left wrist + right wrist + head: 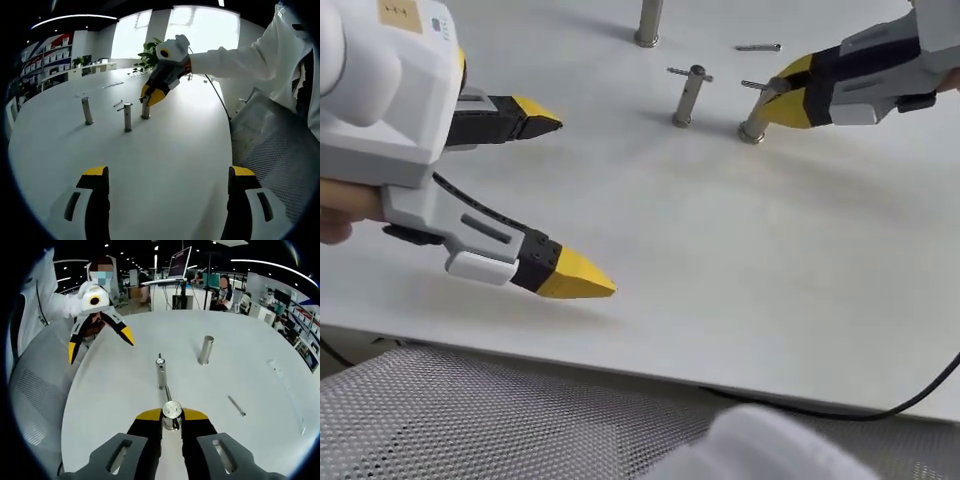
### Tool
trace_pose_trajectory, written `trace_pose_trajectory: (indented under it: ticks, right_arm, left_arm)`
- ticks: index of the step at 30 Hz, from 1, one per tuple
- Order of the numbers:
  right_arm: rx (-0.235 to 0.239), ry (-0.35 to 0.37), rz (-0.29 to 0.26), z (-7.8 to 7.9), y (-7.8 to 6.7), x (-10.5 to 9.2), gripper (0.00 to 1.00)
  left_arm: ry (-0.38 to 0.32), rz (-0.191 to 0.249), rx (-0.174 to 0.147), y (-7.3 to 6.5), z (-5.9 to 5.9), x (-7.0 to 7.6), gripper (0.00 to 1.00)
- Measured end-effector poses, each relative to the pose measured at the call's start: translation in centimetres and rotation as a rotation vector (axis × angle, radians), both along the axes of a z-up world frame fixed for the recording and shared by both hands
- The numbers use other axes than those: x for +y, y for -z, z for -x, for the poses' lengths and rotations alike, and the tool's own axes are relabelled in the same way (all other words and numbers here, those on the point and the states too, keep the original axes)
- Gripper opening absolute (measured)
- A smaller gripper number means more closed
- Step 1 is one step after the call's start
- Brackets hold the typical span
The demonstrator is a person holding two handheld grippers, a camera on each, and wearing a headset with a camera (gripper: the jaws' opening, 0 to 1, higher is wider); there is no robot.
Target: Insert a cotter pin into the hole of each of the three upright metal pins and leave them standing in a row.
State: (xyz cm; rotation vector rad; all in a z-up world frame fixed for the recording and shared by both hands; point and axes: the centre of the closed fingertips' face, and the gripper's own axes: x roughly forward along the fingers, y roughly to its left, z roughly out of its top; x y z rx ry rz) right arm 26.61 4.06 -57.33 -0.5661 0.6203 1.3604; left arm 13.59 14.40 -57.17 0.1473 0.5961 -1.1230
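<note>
Our right gripper (778, 98) sat at the far right of the table (720, 280), its jaws closed around the head of the right-hand pin (756, 124), the nearest of the three upright metal pins. A first cotter pin (751, 85) stuck out of that head toward the left. We could not tell whether the yellow tips pinched this cotter pin as well as the pin itself. In the right gripper view the round top of the pin showed between the two tips.

Just left of it and a little farther off stood the middle pin (687, 100), upright, with a second cotter pin (690, 73) lying crosswise through its top. Farther again and to the left stood the far pin (647, 25), and we saw nothing through it. The three made a slanting row running away from us. A loose cotter pin (758, 47) lay flat on the table beyond the right-hand pin, touching none of them.

Our left gripper (587, 205) hovered at the near left, well apart from the pins, its jaws spread wide with nothing between them. Near the table's edge a black cable (920, 390) ran past, and below it was a grey mesh chair (470, 420).
</note>
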Motion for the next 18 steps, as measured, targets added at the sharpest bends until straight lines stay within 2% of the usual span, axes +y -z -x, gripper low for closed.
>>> trace_pose_trajectory:
  ticks: [6, 10, 12, 15, 17, 18]
  right_arm:
    - [0.005, 0.012, -0.005, 0.2, -0.1, 0.0, 0.11]
    - [0.001, 0.035, -0.029, 0.4, -0.7, 0.1, 0.27]
    - [0.002, 0.045, -0.049, 0.7, -1.2, 0.0, 0.30]
    - [0.000, 0.060, -0.054, 1.6, -1.9, -0.3, 0.35]
    - [-0.002, 0.078, -0.066, 1.7, -1.8, -0.7, 0.41]
    - [-0.001, 0.099, -0.072, 2.3, -2.1, -0.8, 0.46]
  left_arm:
    - [0.008, 0.001, 0.001, 0.2, 0.0, 0.1, 0.99]
    - [0.008, 0.006, -0.001, 0.0, -0.1, 0.0, 0.99]
    - [-0.007, 0.037, 0.002, -0.6, -0.3, -0.1, 0.99]
    - [-0.015, 0.052, -0.008, -1.2, -0.6, -0.1, 0.99]
    - [-0.018, 0.059, -0.012, -1.4, -0.6, -0.2, 0.99]
    - [-0.020, 0.062, -0.014, -1.6, -0.7, -0.2, 0.99]
